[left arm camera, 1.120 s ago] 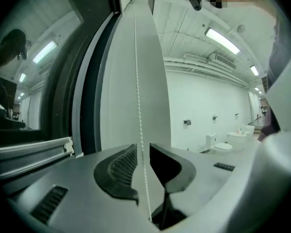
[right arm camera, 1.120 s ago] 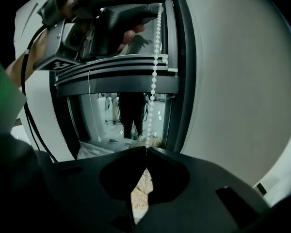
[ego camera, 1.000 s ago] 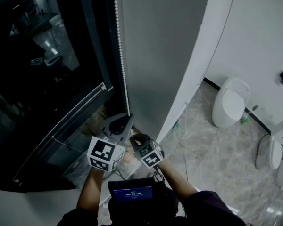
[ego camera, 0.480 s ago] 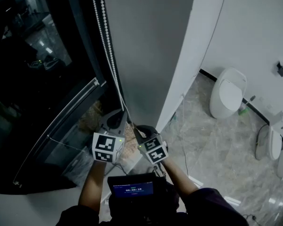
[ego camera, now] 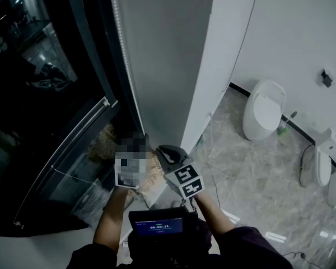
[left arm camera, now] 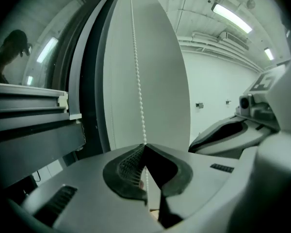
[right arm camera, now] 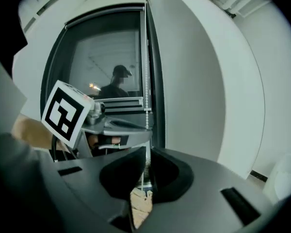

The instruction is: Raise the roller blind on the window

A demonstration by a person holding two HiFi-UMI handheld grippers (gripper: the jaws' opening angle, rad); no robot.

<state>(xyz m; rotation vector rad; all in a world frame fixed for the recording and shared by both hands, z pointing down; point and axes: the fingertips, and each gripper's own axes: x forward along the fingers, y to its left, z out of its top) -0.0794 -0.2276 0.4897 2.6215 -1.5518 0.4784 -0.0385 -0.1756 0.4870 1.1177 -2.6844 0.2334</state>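
The grey roller blind (ego camera: 162, 49) hangs over the dark window, and its white bead chain (ego camera: 125, 66) runs down the blind's left edge. My left gripper (ego camera: 137, 144) is at the chain's lower end. In the left gripper view it (left arm camera: 144, 145) is shut on the bead chain (left arm camera: 138, 76), which rises taut from the pinched tips. My right gripper (ego camera: 160, 149) sits close on its right. In the right gripper view its jaws (right arm camera: 146, 150) are closed with a strand of the chain (right arm camera: 146, 81) in the thin slit between them. The left gripper (right arm camera: 116, 127) shows just beyond.
Dark window glass (ego camera: 39, 94) with a metal rail fills the left. A white toilet (ego camera: 263, 114) and another white fixture (ego camera: 319, 164) stand on the marble floor at the right. Debris (ego camera: 103, 142) lies at the window's foot. A small screen (ego camera: 157, 227) hangs at my chest.
The left gripper has come down with the chain while the right gripper has risen beside it. The head view has swung, so chain and blind sit further left.
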